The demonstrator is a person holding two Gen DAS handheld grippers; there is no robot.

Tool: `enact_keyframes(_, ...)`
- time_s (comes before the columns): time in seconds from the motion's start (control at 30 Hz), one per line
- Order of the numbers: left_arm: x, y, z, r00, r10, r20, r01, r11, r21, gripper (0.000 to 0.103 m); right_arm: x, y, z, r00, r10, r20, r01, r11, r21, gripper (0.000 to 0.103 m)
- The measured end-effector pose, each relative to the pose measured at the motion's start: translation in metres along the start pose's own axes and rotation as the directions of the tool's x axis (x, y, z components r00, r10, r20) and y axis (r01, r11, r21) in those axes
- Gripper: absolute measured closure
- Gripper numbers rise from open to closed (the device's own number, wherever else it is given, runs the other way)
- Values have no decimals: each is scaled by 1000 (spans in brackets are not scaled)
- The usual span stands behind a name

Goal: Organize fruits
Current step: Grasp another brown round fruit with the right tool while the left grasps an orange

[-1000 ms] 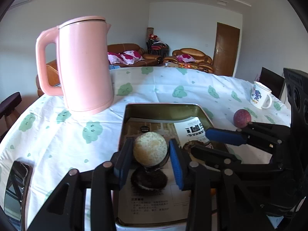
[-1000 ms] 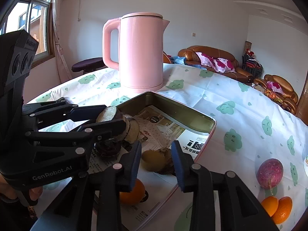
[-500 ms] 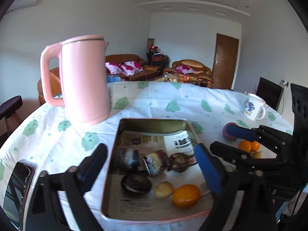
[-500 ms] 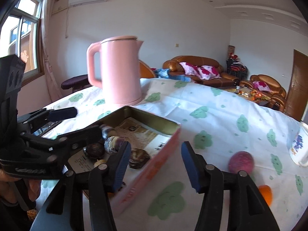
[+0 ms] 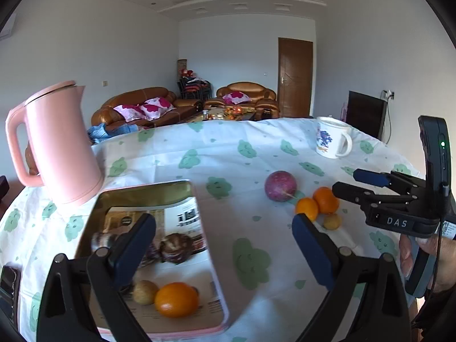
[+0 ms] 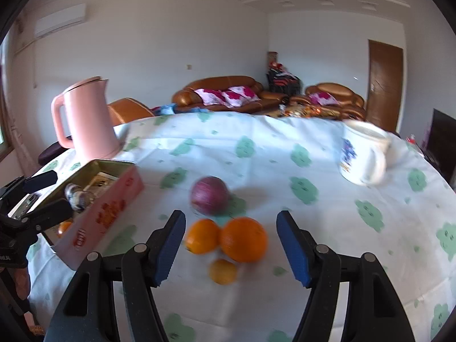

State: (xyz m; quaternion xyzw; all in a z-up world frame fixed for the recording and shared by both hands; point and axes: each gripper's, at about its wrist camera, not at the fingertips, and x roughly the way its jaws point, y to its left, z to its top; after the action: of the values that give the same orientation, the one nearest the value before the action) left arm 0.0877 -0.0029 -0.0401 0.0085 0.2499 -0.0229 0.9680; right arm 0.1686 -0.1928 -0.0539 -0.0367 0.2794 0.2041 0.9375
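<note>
A pink tin tray [image 5: 148,191] lined with newspaper holds several fruits, among them an orange [image 5: 176,299] and dark round fruits [image 5: 175,248]. My left gripper [image 5: 223,250] is open and empty above the tray's right edge. On the cloth lie a purple fruit [image 6: 209,195], two oranges [image 6: 243,238] and a small yellow fruit [image 6: 223,270]. My right gripper [image 6: 230,246] is open and empty, its fingers either side of the oranges. The tray also shows in the right wrist view [image 6: 108,208], at the left.
A pink kettle [image 5: 57,145] stands behind the tray. A white printed mug [image 6: 362,156] stands at the far right of the table. A dark phone [image 5: 7,282] lies at the left table edge. The tablecloth is white with green blobs.
My left gripper let go of the pale fruit into the tray, opened and swung right. My right gripper left the tray, opened wide and moved over the loose oranges.
</note>
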Motion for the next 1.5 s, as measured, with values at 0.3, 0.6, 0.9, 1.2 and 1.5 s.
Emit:
enact_keyframes(0.3,28,-30,6,998,-35,-45,37,998,50,4,14,0,-10,990,28,-139,-27,1000,8,45)
enact_keyframes(0.6,36,-34,7,997,-51,-61,54,997,48,4,38,8,-18,961,74,-267,-78,997,-6,62)
enact_keyframes(0.9,43,-40,7,994,-78,-83,82,995,49,4,34,9,-18,963,86,-254,-92,996,-12,74)
enact_keyframes(1.2,73,-64,15,981,-119,-155,130,990,62,7,10,-7,-5,992,-37,-117,36,999,-11,74)
enact_keyframes(1.5,114,-85,14,933,-221,-284,237,971,23,37,21,-25,5,989,-118,-84,121,992,34,74)
